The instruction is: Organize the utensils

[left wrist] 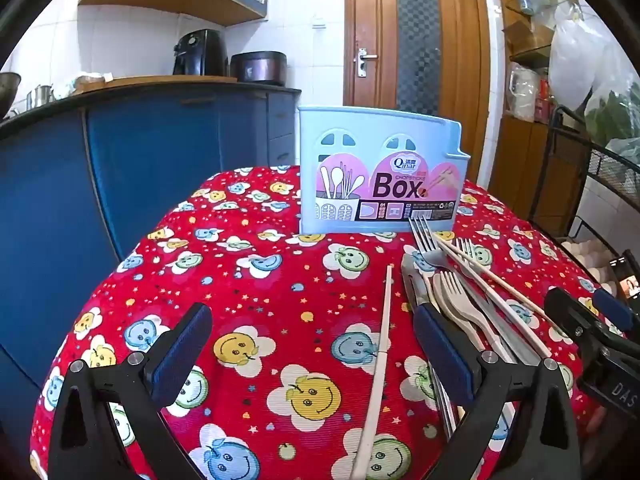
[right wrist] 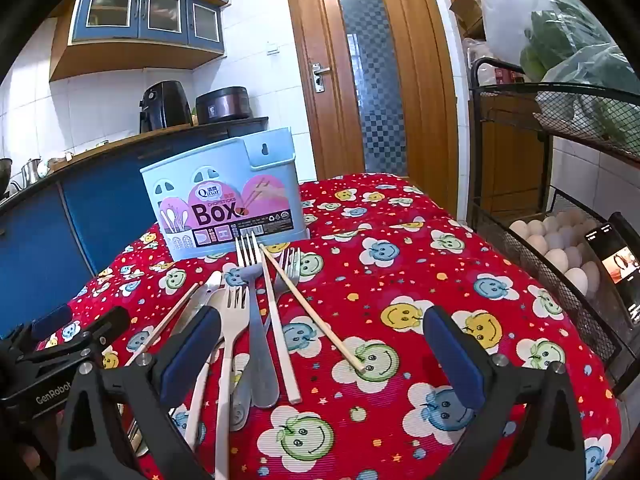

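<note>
Both jaws spread, nothing gripped: left hand-held gripper (left wrist: 312,354), right hand-held gripper (right wrist: 322,354). One chopsticks box (right wrist: 224,200) upright on tabletop (right wrist: 400,280). In front: three chopsticks, two metal forks (right wrist: 256,300), one beige fork (right wrist: 232,320).

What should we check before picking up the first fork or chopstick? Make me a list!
1. Left hand-held gripper open and empty: ok.
2. Right hand-held gripper open and empty: ok.
3. Box upright on the tablecloth: ok.
4. Box slots free inside: cannot tell, only its front shows.
5. Utensils separate for easy picking: not ok; chopsticks cross the metal fork and the pale fork lies against it.
6. Lone chopstick lies apart between the left pads: ok.
</note>
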`<state>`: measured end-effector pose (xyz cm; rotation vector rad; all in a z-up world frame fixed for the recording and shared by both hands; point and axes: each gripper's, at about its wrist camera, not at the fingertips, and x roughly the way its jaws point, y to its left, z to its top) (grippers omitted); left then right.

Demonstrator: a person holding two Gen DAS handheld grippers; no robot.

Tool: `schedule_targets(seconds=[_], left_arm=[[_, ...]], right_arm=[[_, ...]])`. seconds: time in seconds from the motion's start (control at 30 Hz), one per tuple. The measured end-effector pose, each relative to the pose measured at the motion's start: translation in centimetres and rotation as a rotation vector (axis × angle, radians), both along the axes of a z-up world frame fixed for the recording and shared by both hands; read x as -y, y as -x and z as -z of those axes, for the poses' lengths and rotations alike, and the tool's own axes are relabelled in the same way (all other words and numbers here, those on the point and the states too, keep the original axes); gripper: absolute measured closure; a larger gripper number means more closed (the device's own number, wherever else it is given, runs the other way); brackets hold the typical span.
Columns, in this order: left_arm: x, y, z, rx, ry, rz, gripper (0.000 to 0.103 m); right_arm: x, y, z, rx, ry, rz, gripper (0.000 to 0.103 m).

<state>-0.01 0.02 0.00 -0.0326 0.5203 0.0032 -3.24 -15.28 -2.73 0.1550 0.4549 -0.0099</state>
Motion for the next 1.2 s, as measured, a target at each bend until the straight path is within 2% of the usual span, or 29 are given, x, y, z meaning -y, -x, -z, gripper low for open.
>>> schedule_targets(seconds=[0.03,1.2], left_arm=[[0.0,0.0,0.0,0.0,0.001,0.0,0.003],[0.01,0.0,0.0,0.0,-0.006,-0.001,0.003]], right_arm=[[0.0,0.0,0.0,0.001,0.0,0.0,0.0],[-0.03,-0.03,0.07,0.002,0.003,-0.001,0.0]])
